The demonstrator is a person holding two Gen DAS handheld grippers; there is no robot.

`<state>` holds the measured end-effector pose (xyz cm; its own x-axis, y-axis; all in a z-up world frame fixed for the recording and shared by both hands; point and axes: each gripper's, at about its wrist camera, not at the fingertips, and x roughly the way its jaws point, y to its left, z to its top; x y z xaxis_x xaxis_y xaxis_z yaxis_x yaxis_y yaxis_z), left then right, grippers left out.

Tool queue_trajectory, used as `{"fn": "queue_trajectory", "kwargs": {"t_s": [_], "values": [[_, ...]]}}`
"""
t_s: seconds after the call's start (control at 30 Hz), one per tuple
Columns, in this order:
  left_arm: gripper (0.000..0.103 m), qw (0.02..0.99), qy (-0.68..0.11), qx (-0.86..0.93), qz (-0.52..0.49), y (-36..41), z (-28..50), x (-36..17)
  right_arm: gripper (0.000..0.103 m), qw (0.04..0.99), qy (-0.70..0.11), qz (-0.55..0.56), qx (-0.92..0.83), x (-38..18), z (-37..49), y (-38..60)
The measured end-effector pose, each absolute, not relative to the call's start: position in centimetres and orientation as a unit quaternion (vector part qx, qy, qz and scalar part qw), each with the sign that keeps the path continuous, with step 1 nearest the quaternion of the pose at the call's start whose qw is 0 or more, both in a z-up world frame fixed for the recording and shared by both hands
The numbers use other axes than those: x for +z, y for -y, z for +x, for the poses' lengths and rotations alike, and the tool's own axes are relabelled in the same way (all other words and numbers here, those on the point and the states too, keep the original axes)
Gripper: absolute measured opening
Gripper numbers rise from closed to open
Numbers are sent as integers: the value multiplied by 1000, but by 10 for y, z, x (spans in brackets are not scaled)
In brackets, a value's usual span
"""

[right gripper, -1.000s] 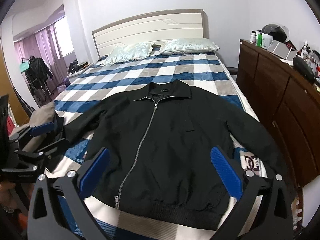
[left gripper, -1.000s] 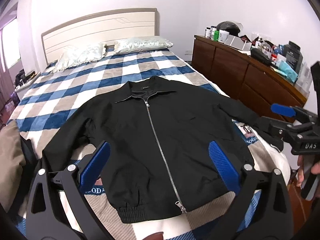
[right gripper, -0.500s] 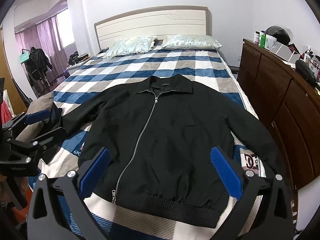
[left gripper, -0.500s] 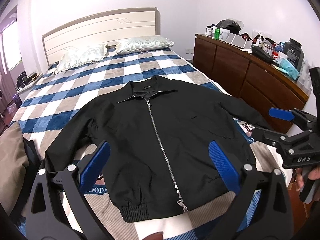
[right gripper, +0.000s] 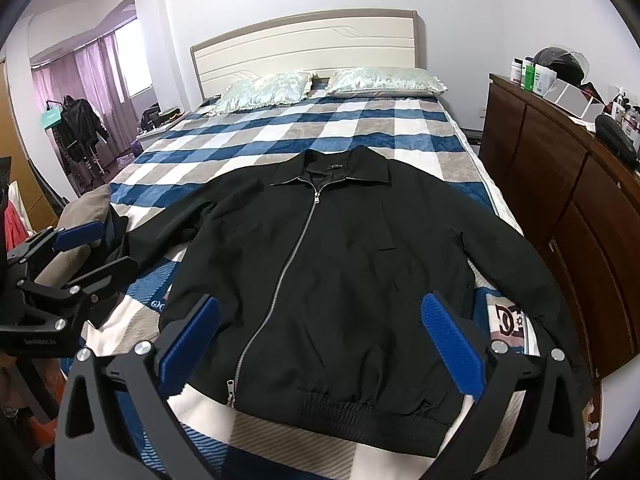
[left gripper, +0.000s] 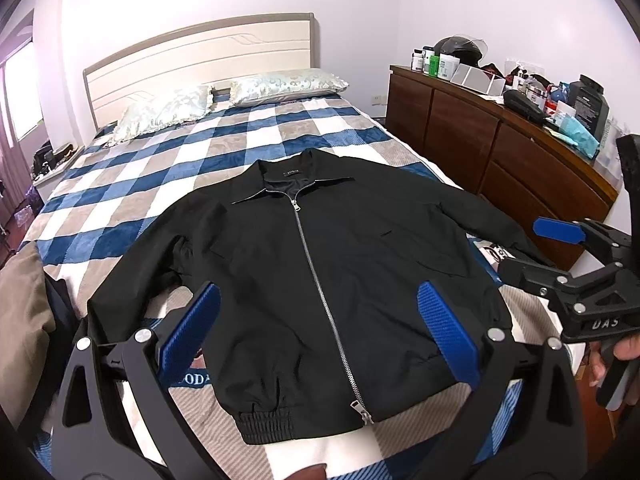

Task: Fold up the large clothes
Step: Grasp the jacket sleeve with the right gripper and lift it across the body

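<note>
A black zip-up jacket (left gripper: 312, 264) lies flat, front up and zipped, on the checked bed (left gripper: 168, 172), collar toward the headboard, sleeves spread to both sides. It also shows in the right wrist view (right gripper: 340, 272). My left gripper (left gripper: 318, 332) is open and empty, held above the jacket's hem. My right gripper (right gripper: 320, 336) is open and empty, also above the hem. The right gripper also shows at the right edge of the left wrist view (left gripper: 576, 264), and the left gripper at the left edge of the right wrist view (right gripper: 72, 264).
Two pillows (right gripper: 332, 84) lie by the headboard (right gripper: 308, 44). A brown dresser (left gripper: 500, 148) with bottles and clutter on top stands along the bed's right side. A tan cushion (right gripper: 80, 216) lies at the bed's left edge. A clothes rack (right gripper: 80, 128) stands by the window.
Both grippers have drawn back and risen a little from the bed, so the jacket looks smaller and farther away. The jacket has not moved. Both stay open.
</note>
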<state>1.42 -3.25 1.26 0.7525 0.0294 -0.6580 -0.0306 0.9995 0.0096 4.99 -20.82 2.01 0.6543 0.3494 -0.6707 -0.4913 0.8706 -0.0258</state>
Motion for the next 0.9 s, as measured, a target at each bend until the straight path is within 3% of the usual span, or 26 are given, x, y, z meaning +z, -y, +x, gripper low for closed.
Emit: {"fn": "queue_trajectory", "kwargs": {"t_s": [0.37, 0.9], "values": [[97, 931, -366, -12, -1, 65, 30, -12, 99, 903, -367, -65, 215, -8, 72, 255], [97, 911, -395, -118, -16, 166, 80, -104, 99, 884, -427, 172, 79, -103, 117, 512]]}}
